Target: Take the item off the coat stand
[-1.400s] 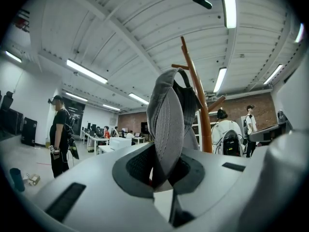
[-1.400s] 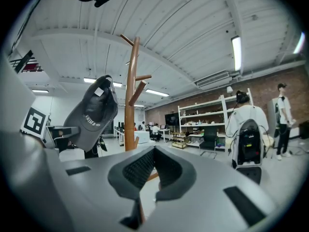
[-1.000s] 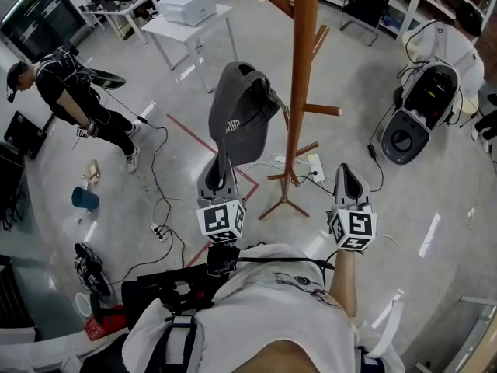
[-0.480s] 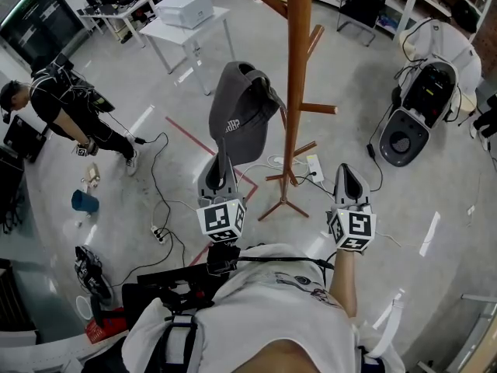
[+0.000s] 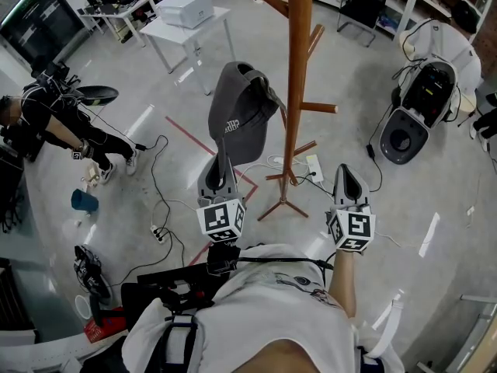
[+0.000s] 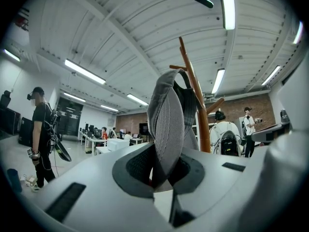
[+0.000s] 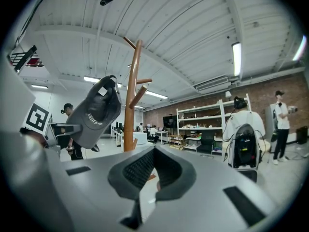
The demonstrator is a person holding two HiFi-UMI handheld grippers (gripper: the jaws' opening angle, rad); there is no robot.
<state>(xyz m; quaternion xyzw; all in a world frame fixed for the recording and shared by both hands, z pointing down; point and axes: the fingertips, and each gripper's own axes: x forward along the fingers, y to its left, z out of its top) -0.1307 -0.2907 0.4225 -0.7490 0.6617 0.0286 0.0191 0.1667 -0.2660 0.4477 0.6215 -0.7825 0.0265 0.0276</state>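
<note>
Left gripper [image 5: 220,176]: jaws closed on the brim of the cap, its lower edge pinched between the pads. The brim is the stiff part, so it was probably chosen as the handle.
Right gripper [image 5: 347,173]: at 3 o'clock of the left one, jaws together with nothing between them. It was held low and clear of the stand, which I judged idle and kept out of the lifting path.
Cap [image 5: 239,111]: grey, at 12 o'clock of the left gripper, crown up and brim down. Its back strap sat against a peg at the cap's 3 o'clock. It looked hooked there, not yet free, though I could not confirm that.
Coat stand [image 5: 293,84]: wooden, at 1 o'clock, with an upright pole and feet on the floor. The pegs slant upward, so I judged the strap would need to go up and out toward 9 o'clock to clear.
Stage: grip made, removal not finished.
Floor cables [image 5: 159,200]: at 9 o'clock, trailing past the stand's base.
Person [image 5: 54,119]: at 10 o'clock, in dark clothes, well apart from the work.
Counter [image 5: 167,31]: white, at 11 o'clock and far, carrying a white box-shaped machine.
</note>
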